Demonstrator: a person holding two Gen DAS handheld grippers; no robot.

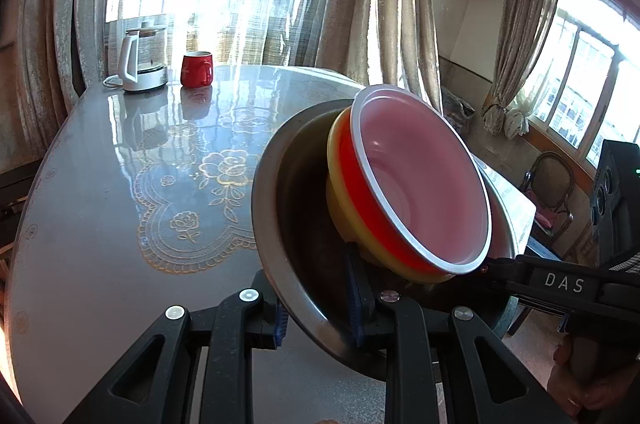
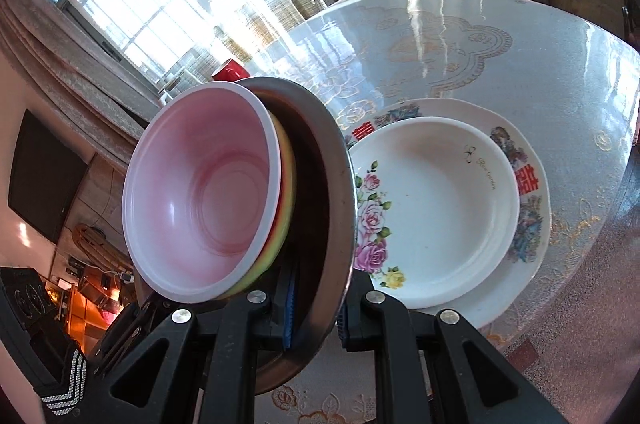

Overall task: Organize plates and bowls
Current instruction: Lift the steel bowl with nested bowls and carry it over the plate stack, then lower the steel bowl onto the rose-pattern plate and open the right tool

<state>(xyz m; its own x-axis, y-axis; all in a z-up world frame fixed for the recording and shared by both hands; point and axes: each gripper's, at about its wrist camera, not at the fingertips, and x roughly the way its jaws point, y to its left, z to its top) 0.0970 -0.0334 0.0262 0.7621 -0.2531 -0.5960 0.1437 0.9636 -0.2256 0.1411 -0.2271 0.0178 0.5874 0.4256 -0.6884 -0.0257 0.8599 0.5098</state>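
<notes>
Because the steel bowl (image 1: 304, 216) is carried steeply tilted above the table (image 1: 100, 184), with a yellow bowl (image 1: 340, 184) and a red bowl (image 1: 420, 184) nested inside it, the inner two could slide out over the lower rim; nothing but friction and the slope seems to hold them. The left gripper (image 1: 320, 308) is closed on the steel rim, one pad inside and one outside, and the right gripper (image 2: 316, 308) clamps the same rim likewise from its side. If either pinch slackened, or the two hands pulled unevenly, the stack could twist and drop.

Only the right wrist view shows a probable landing place: a rose-patterned plate (image 2: 436, 208) lying on a larger decorated plate (image 2: 532, 192), on the table just right of the held stack. Only the left wrist view shows the kettle (image 1: 140, 64) and red mug (image 1: 196, 69) plainly, at the table's far left.
</notes>
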